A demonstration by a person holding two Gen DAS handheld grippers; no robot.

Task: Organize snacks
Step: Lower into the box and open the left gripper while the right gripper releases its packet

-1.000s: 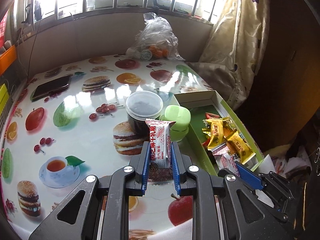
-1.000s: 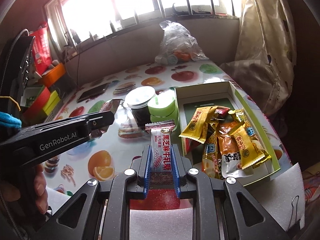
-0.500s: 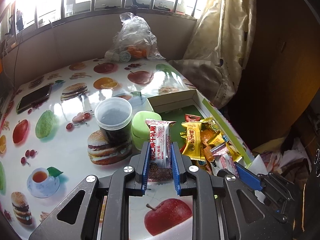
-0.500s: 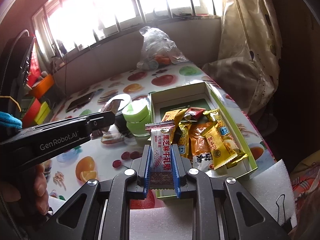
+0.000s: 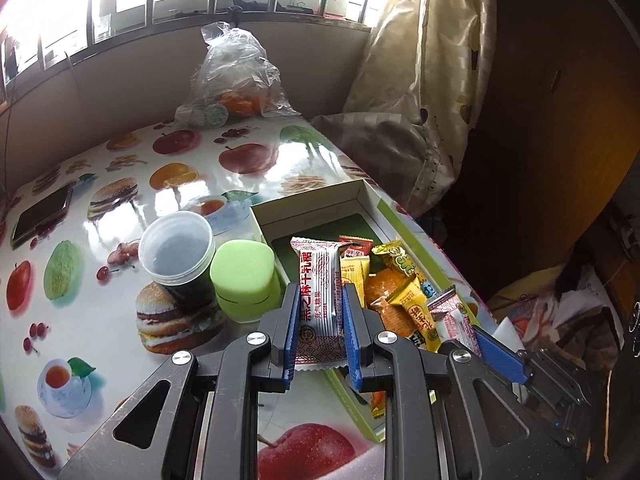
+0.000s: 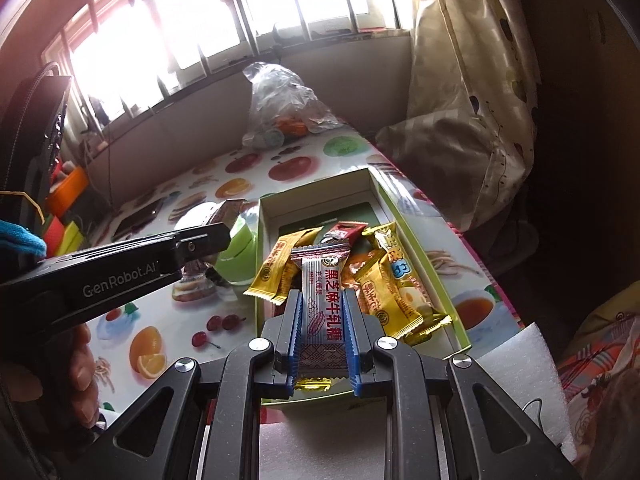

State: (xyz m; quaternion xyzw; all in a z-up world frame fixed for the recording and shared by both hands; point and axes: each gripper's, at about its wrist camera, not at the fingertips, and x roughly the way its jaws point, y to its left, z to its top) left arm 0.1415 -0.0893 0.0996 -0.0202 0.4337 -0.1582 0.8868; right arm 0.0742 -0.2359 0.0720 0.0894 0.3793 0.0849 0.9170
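Observation:
My left gripper (image 5: 320,300) is shut on a white and maroon candy bar (image 5: 320,280), held above the near left edge of an open green box (image 5: 320,204). My right gripper (image 6: 322,300) is shut on a second white and maroon candy bar (image 6: 322,300), held over the near part of the same box (image 6: 320,188). The box holds several yellow, orange and red snack packets (image 5: 404,292), which also show in the right wrist view (image 6: 384,280). The left gripper shows at the left of the right wrist view (image 6: 200,240); the right gripper's blue fingertip (image 5: 500,356) shows at the right of the left wrist view.
A dark jar with a clear lid (image 5: 176,252) and a green container (image 5: 244,276) stand just left of the box. A phone (image 5: 40,216) lies far left. A plastic bag of fruit (image 5: 236,84) sits by the back wall. A curtain (image 5: 420,80) hangs right of the table.
Both grippers have moved right and forward towards the box, each still holding its candy bar. The right one now hangs over the box's contents.

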